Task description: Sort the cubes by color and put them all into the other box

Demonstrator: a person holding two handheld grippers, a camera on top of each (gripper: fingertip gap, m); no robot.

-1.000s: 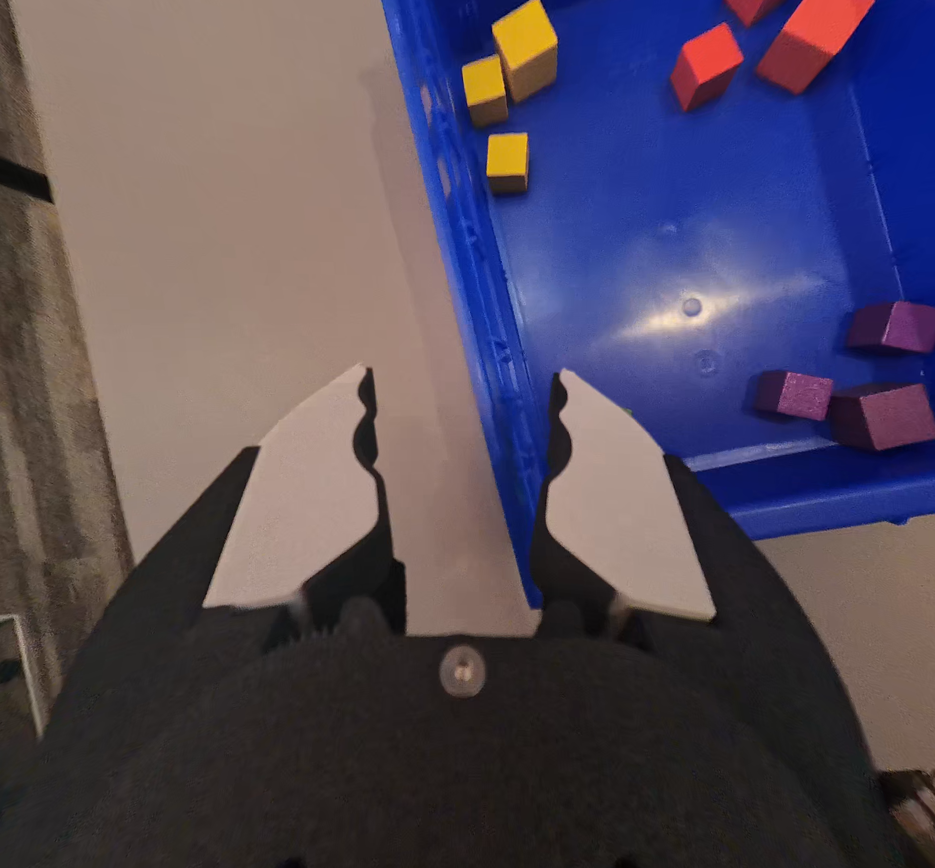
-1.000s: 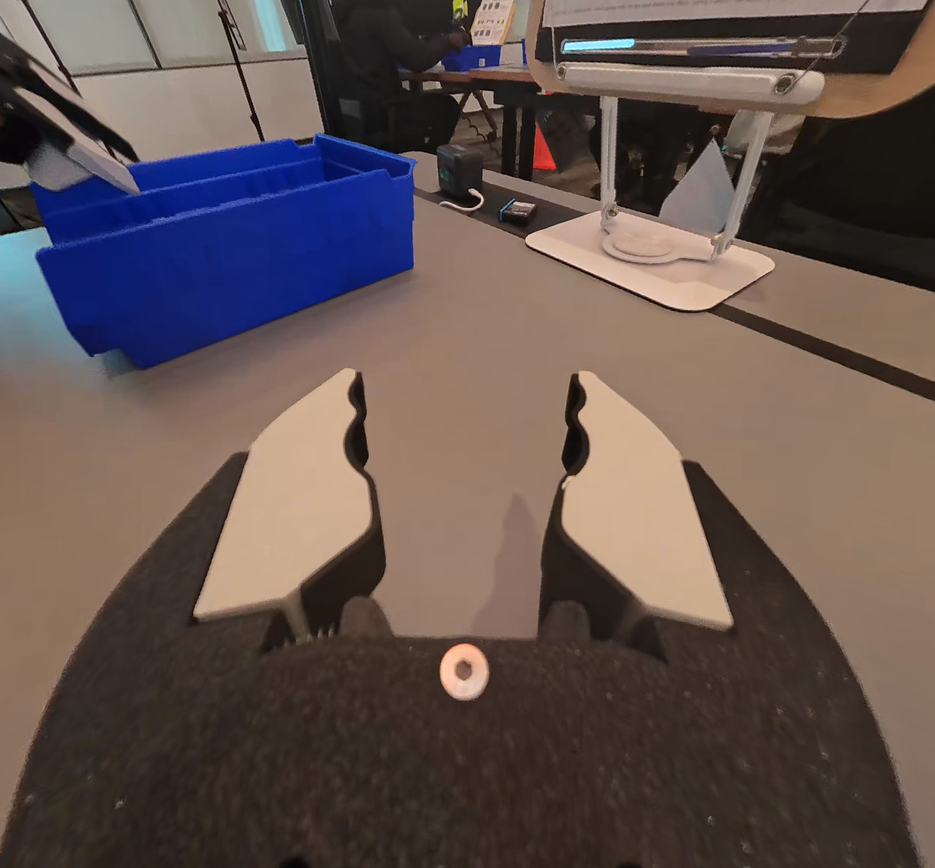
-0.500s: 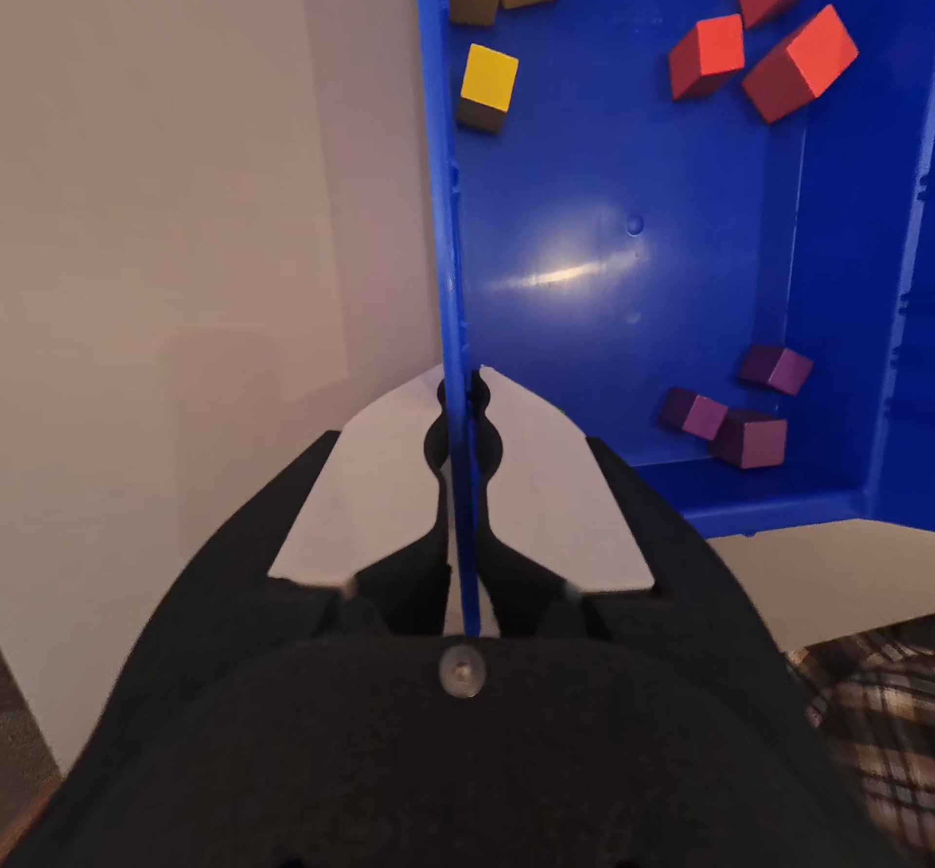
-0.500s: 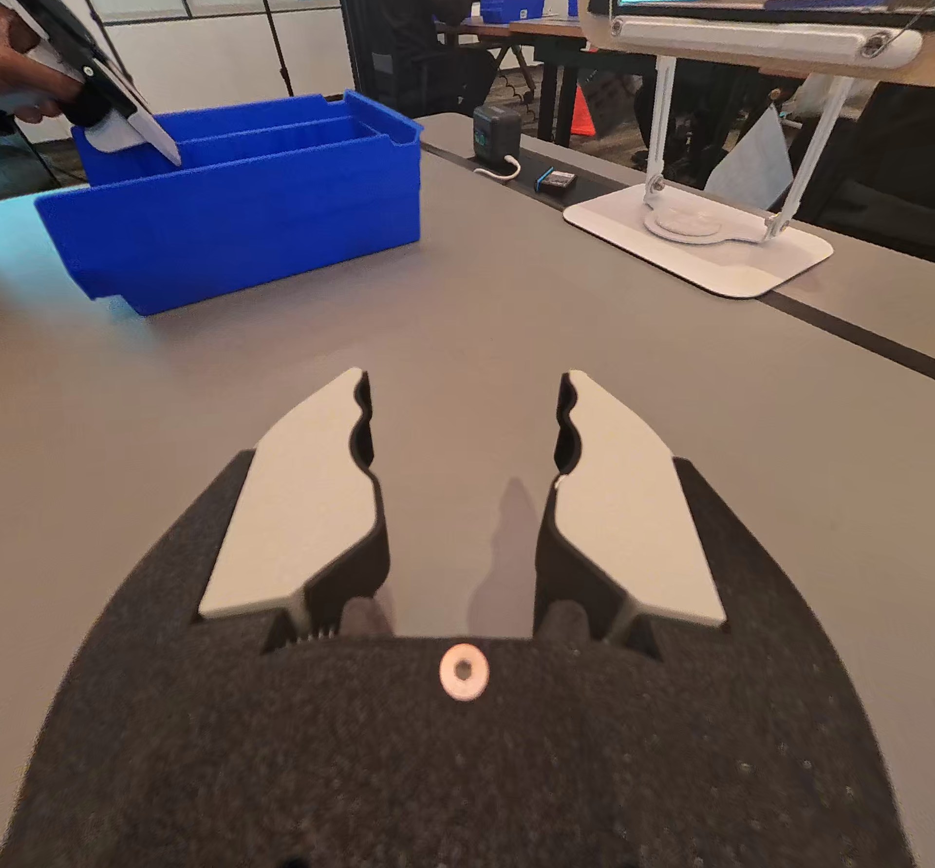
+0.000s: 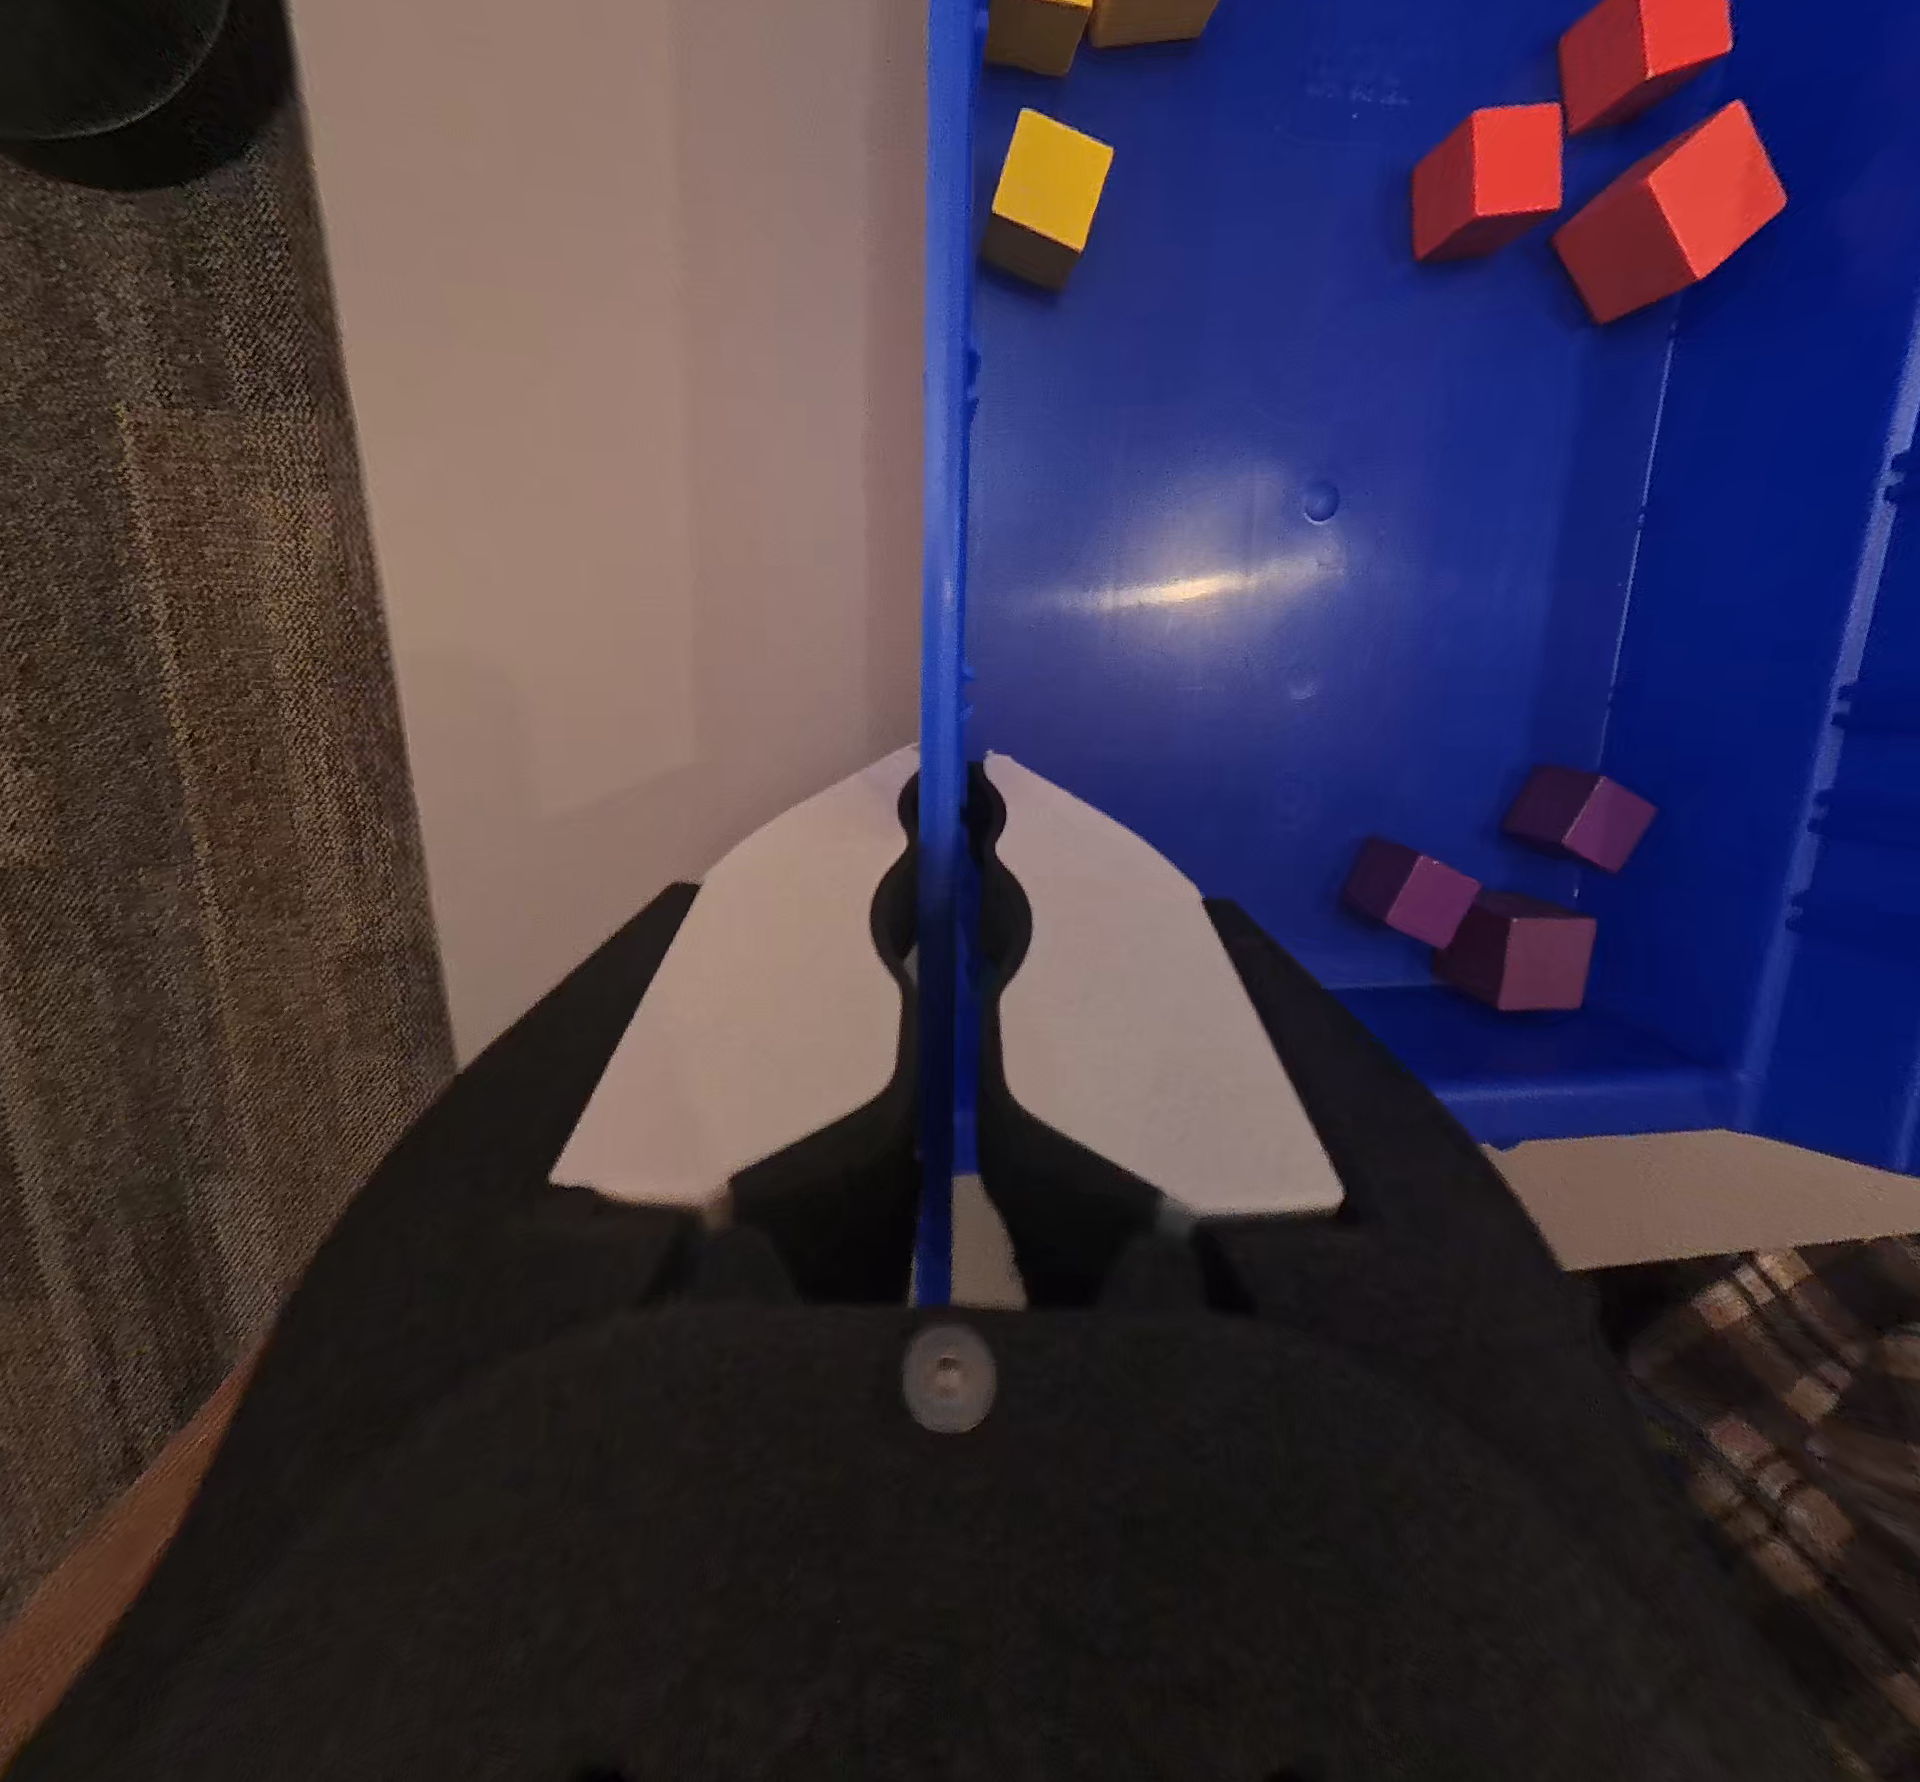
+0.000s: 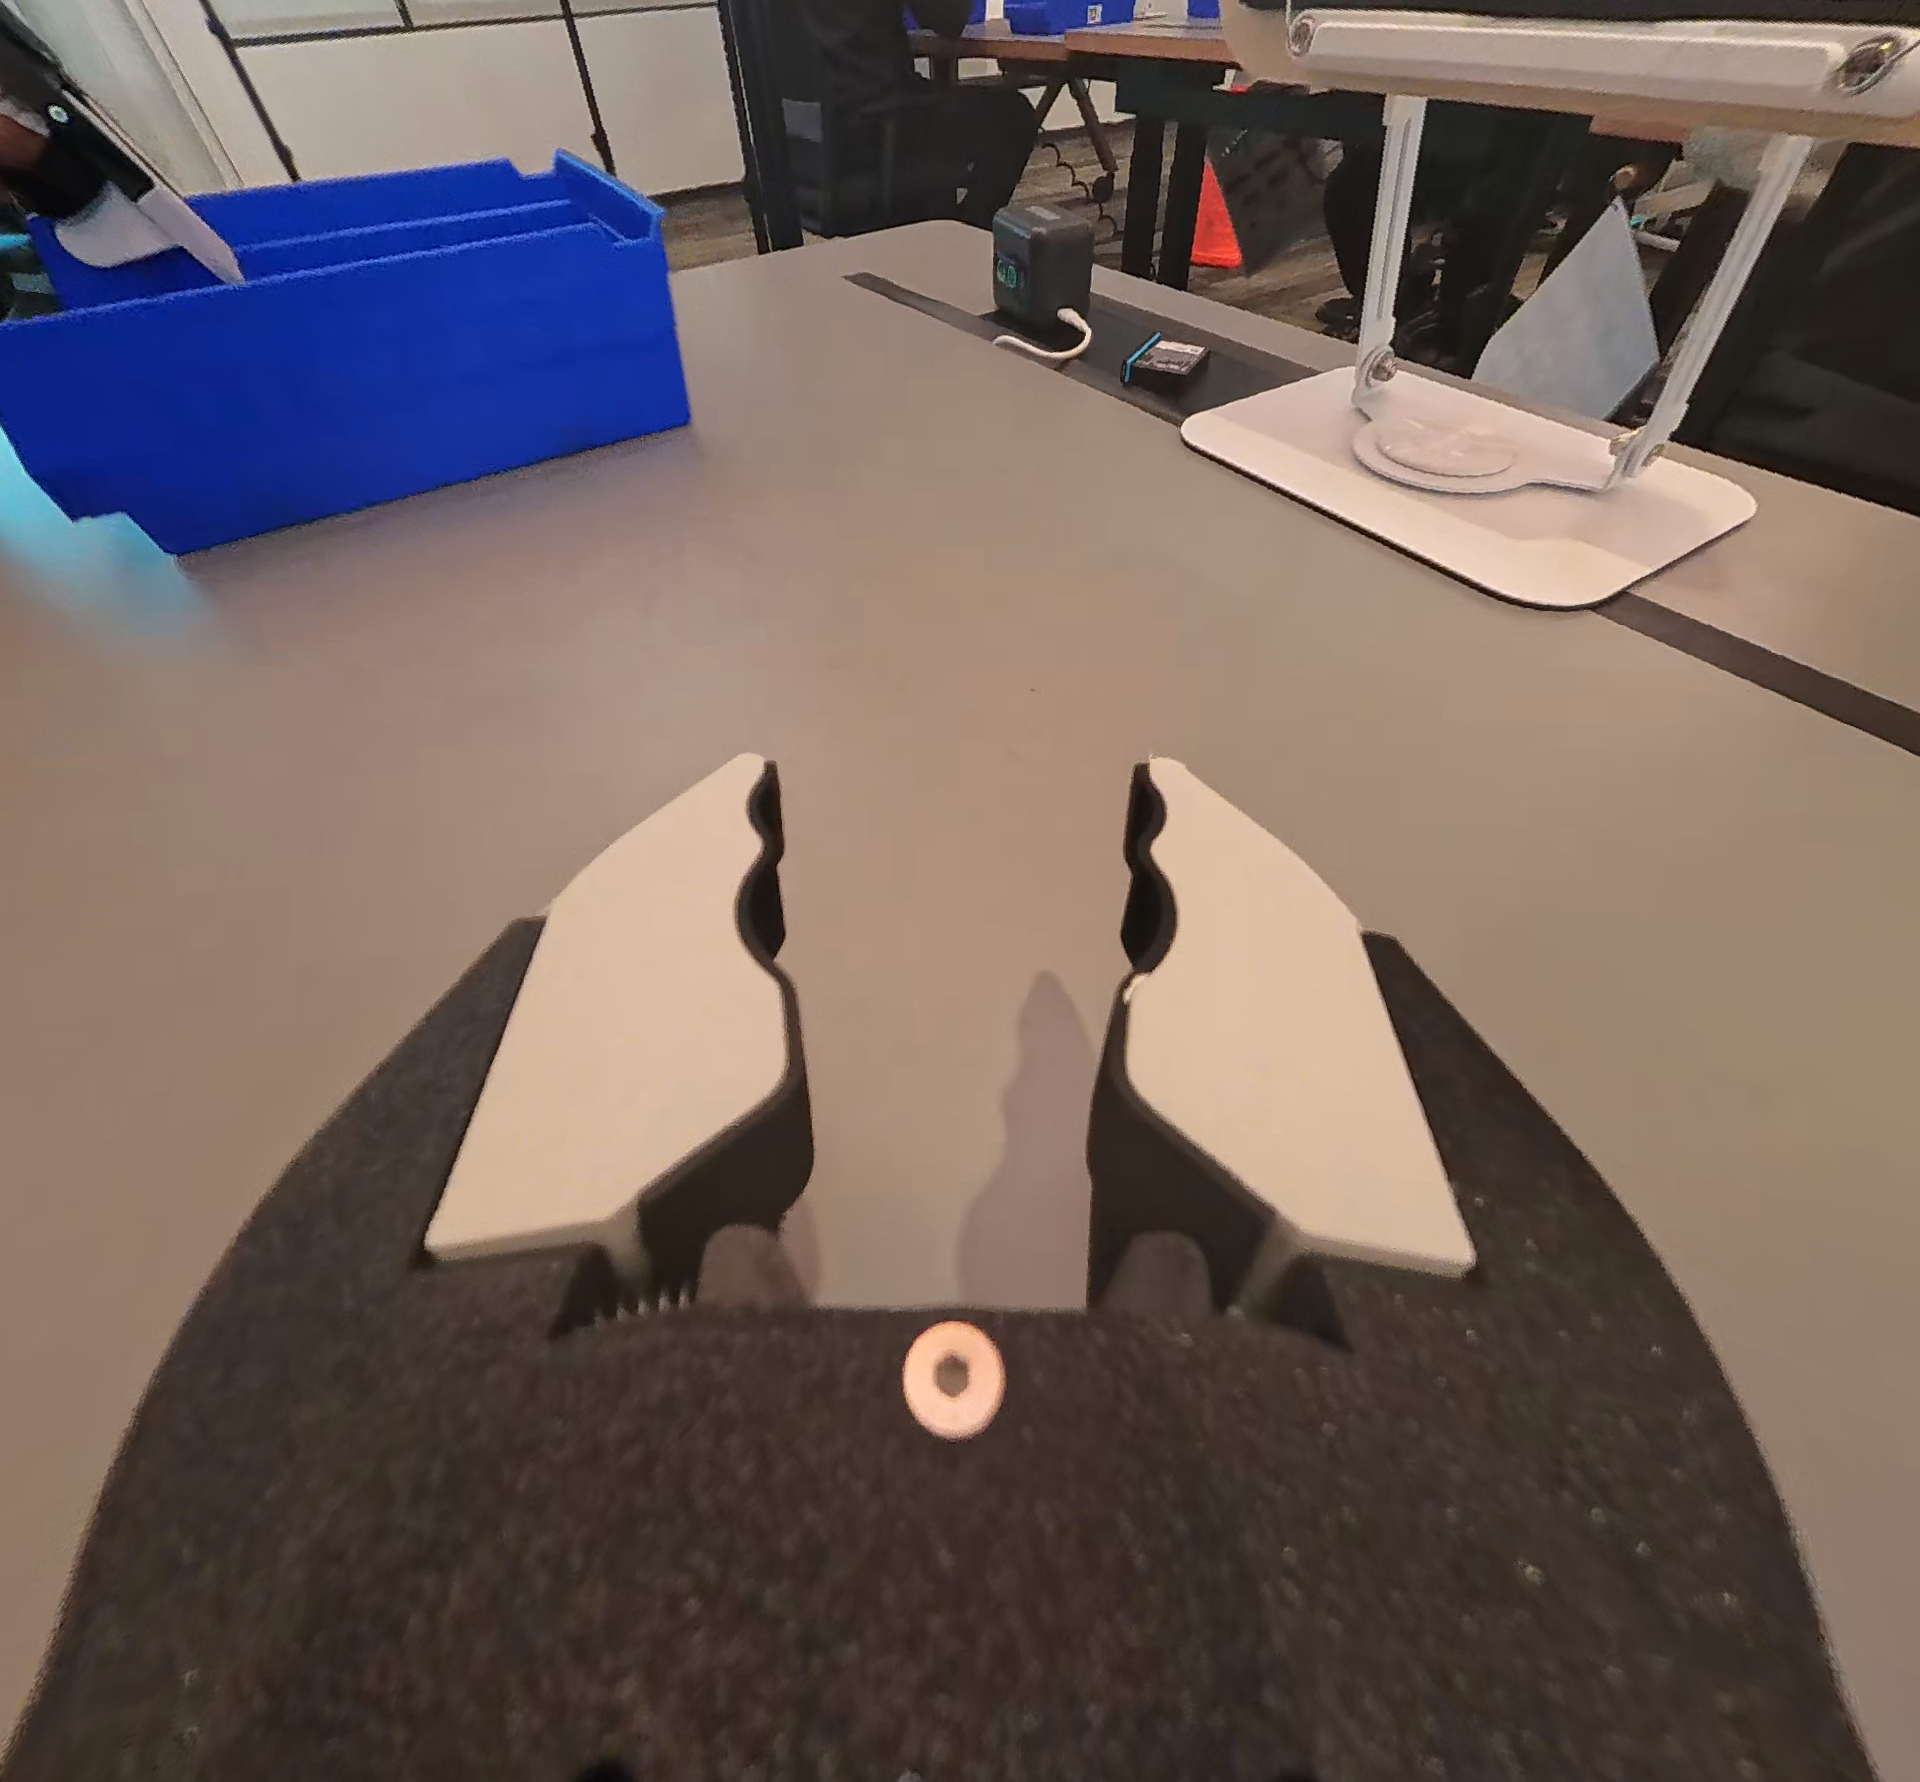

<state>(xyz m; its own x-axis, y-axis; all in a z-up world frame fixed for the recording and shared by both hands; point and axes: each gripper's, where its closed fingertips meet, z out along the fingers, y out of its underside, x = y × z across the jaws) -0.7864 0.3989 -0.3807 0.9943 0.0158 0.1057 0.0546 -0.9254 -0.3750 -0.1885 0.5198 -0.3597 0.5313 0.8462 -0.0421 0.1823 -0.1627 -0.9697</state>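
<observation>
My left gripper (image 5: 943, 776) is shut on the left wall of the blue box (image 5: 943, 485). Inside the box lie three yellow cubes (image 5: 1044, 194) at the far left, three red cubes (image 5: 1496, 179) at the far right and three purple cubes (image 5: 1517, 943) at the near right. In the right wrist view the two blue boxes (image 6: 343, 382) stand side by side at the far left of the grey table, with the left gripper (image 6: 156, 231) at the near box's rim. My right gripper (image 6: 951, 776) is open and empty, low over the table.
A white tablet stand (image 6: 1475, 475) holding a board stands at the far right of the table. A small black device with a white cable (image 6: 1039, 272) and a small black pack (image 6: 1164, 359) lie on a dark strip. The table edge and carpet (image 5: 156, 693) lie left of the box.
My left gripper closed on the box's left wall, after hovering open over it. The right gripper stays open; its view has shifted, with the boxes now nearer the left edge.
</observation>
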